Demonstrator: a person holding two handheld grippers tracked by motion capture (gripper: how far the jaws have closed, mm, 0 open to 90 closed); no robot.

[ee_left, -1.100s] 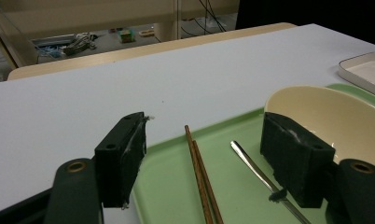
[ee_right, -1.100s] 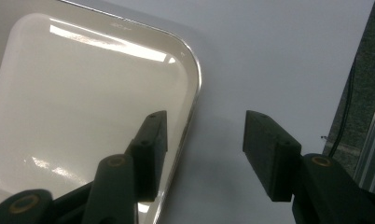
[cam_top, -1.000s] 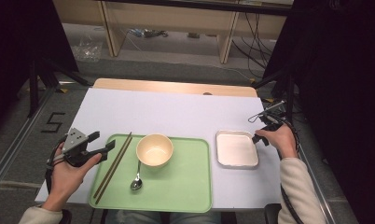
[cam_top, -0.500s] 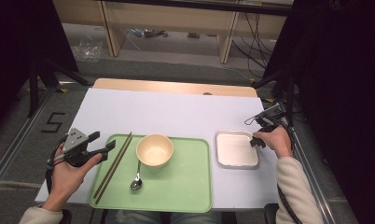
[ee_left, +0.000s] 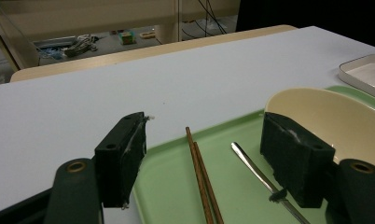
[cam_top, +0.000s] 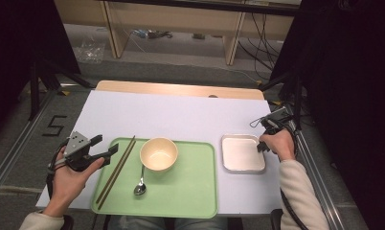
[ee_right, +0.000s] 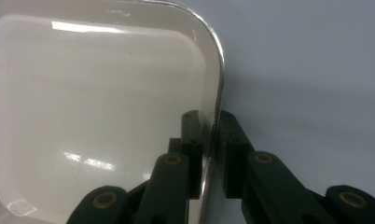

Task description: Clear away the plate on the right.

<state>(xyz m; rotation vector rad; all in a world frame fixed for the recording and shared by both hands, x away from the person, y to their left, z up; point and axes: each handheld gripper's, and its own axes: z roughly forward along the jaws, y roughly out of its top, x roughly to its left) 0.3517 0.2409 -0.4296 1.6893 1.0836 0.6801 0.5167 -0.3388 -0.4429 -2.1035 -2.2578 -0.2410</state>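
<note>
From the high view, the left gripper is hovering at the green tray's left edge, while the right gripper is sitting at the white dish's right rim.

Left gripper view: jaws gaping wide, nothing between them, chopsticks and spoon lying ahead.

Right gripper view: jaws are pinching together on the dish rim, one inside, one outside.

I'm looking down and forward over the table from above. My left gripper camera is facing between its spread fingers across the green tray. My right one is peering close along its fingers at the white dish's rim; both things are showing overhead too.
</note>
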